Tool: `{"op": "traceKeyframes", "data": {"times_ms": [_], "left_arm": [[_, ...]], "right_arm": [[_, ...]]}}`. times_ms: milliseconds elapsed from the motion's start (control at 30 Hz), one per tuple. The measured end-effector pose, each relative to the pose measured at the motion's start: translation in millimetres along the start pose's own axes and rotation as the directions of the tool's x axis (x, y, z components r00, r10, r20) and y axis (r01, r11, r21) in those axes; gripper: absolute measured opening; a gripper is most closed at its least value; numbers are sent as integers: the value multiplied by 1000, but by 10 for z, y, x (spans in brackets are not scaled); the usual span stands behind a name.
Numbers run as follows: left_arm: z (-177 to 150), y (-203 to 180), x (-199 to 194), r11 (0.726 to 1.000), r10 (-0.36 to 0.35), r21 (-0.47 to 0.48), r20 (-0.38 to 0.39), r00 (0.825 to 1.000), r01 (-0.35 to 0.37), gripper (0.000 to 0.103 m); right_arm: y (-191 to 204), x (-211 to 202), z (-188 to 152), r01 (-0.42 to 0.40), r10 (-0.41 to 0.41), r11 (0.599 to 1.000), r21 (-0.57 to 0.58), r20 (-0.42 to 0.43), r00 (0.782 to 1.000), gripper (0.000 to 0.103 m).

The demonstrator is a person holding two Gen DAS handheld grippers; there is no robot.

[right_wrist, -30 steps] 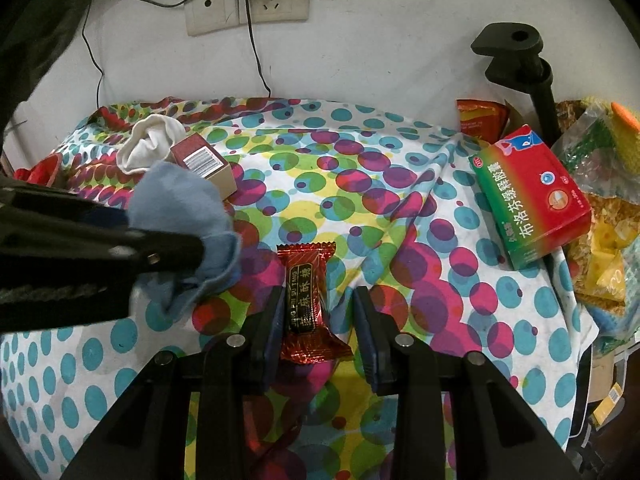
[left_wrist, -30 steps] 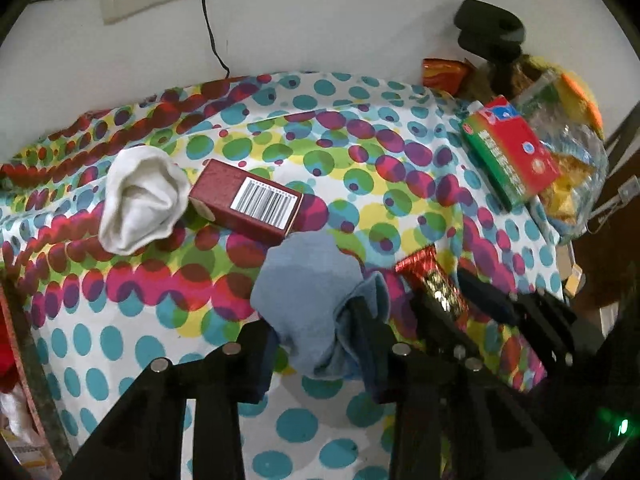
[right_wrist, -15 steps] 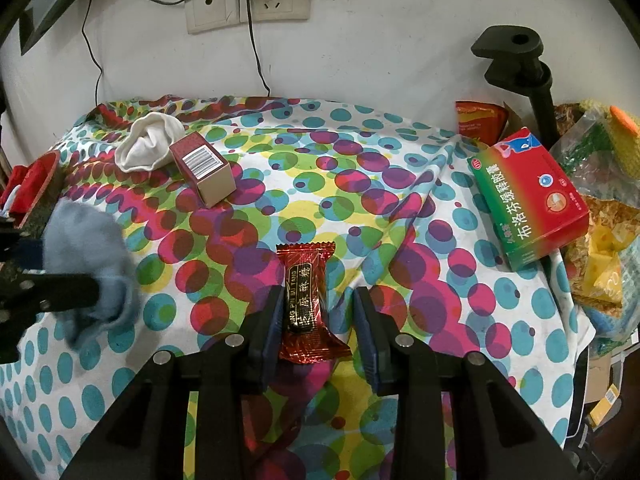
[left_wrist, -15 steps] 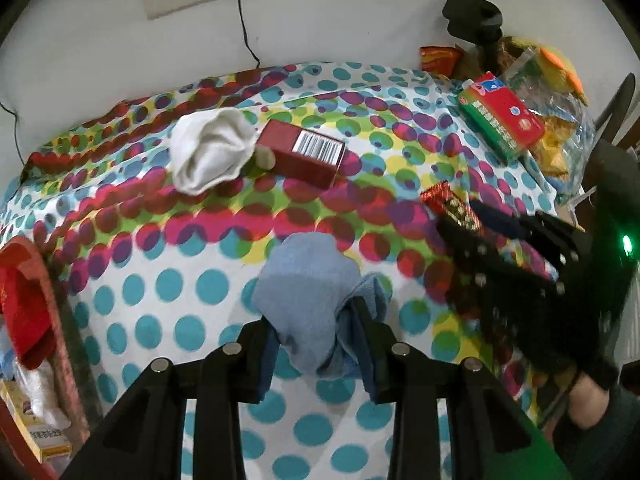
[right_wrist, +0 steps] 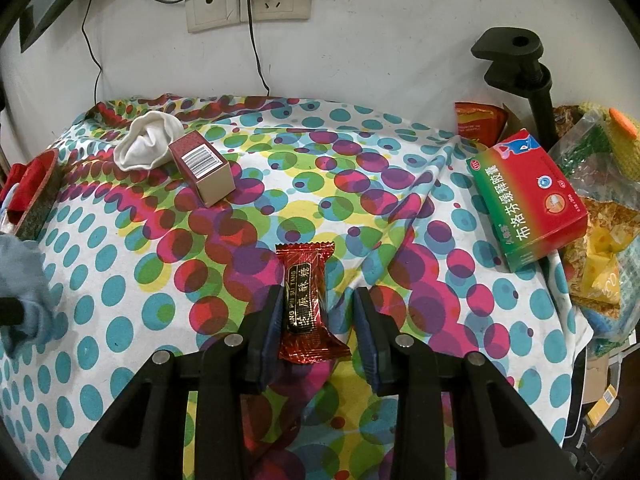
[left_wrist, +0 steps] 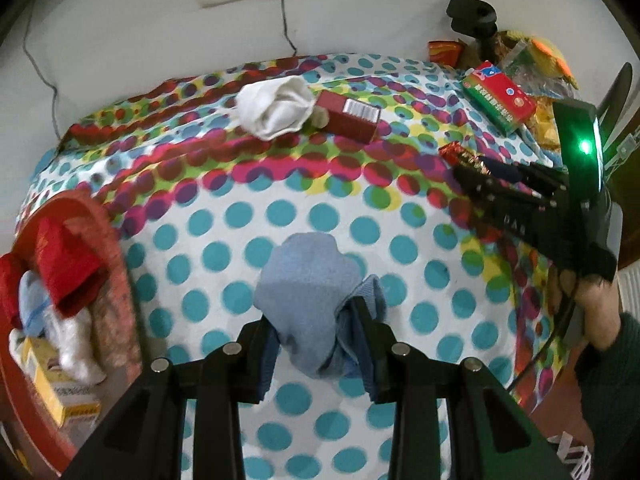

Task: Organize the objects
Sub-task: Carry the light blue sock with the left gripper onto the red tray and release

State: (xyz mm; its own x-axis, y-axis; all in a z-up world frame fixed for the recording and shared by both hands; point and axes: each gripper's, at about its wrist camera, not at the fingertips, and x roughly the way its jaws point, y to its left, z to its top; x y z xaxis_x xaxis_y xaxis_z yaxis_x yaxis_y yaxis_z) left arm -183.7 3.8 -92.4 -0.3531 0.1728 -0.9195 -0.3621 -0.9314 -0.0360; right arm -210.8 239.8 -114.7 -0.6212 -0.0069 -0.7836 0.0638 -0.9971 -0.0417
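Observation:
My left gripper [left_wrist: 316, 342] is shut on a rolled blue sock [left_wrist: 316, 300] and holds it above the dotted tablecloth [left_wrist: 224, 216]. The sock also shows at the left edge of the right wrist view [right_wrist: 20, 280]. My right gripper [right_wrist: 316, 320] is open around a red candy bar [right_wrist: 306, 300] that lies on the cloth between its fingers. A white sock [right_wrist: 146, 146] and a dark red box [right_wrist: 202, 168] lie at the back left. A red basket [left_wrist: 108, 276] with socks and boxes stands at the left.
A red-green medicine box [right_wrist: 524, 200] lies at the right next to snack bags [right_wrist: 600, 240]. A black clamp stand [right_wrist: 516, 64] rises at the back right. Wall sockets with cables [right_wrist: 248, 4] sit behind the table.
My left gripper has carried the blue sock back and to the left, toward the red basket. My right gripper has stayed open around the candy bar.

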Motion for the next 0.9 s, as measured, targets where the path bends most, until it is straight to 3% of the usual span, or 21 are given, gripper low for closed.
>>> {"op": "traceKeyframes", "data": {"times_ms": [467, 900], "left_arm": [[-381, 656, -538, 993, 84, -87, 33, 996, -81, 34], [-693, 1680, -1084, 942, 221, -267, 30, 975, -205, 34]], "right_arm": [[1, 12, -4, 1, -1, 1000, -2, 0, 1000, 32], [17, 13, -10, 4, -4, 1000, -3, 1, 1000, 34]]}}
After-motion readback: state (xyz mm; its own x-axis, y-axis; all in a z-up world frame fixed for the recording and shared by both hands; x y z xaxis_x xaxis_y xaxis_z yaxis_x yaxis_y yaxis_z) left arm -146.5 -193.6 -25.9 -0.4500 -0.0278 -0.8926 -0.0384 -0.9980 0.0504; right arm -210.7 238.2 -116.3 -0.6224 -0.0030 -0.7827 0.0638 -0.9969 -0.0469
